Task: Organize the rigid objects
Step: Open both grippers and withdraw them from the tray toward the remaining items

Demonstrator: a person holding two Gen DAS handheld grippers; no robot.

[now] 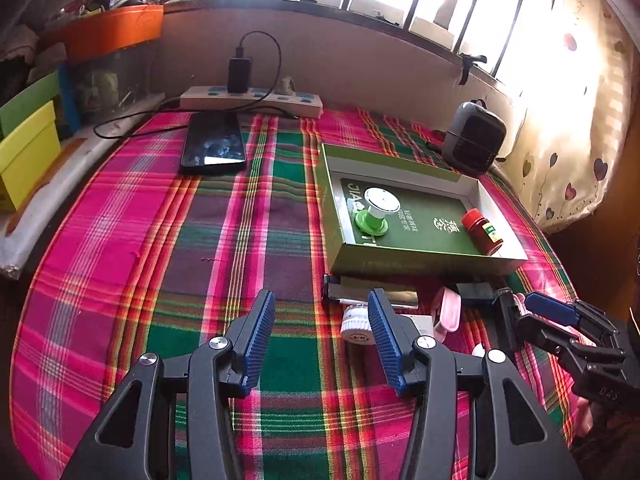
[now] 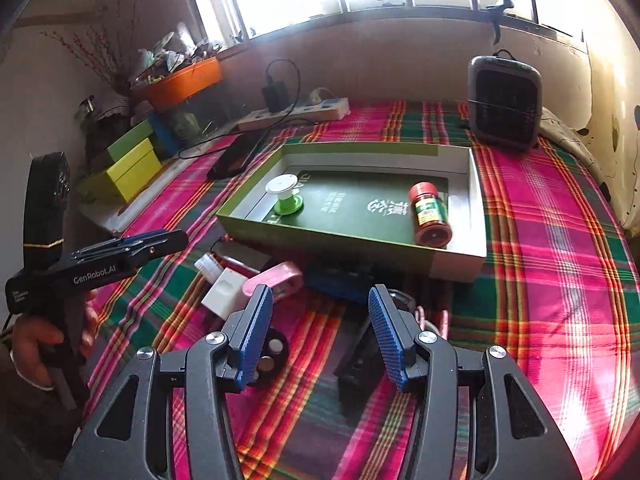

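A shallow green box [image 1: 390, 163] [image 2: 344, 236] lies on the plaid cloth. Inside it are a white-and-green capped piece [image 1: 378, 210] [image 2: 285, 194] and a red spice jar [image 1: 482, 232] [image 2: 430, 214] on its side. In front of the box lie loose items: a white-capped bottle [image 1: 355, 326], a pink case [image 2: 276, 278], a white block [image 2: 225, 292], a blue object [image 2: 340, 280], a black compact [image 2: 274, 354] and a black piece [image 2: 360, 360]. My left gripper [image 1: 321, 296] [image 2: 172, 240] hovers open over bare cloth, left of the pile. Above the pile, my right gripper [image 2: 319, 292] [image 1: 520, 304] is open and holds nothing.
A phone [image 1: 214, 144] on a cable and a power strip [image 1: 252, 100] lie at the back. A grey heater [image 1: 474, 140] [image 2: 504, 102] stands behind the box. Yellow and green boxes [image 2: 128, 164] and an orange basin [image 2: 180, 80] line the left side. A hand [image 2: 36, 344] grips the left tool.
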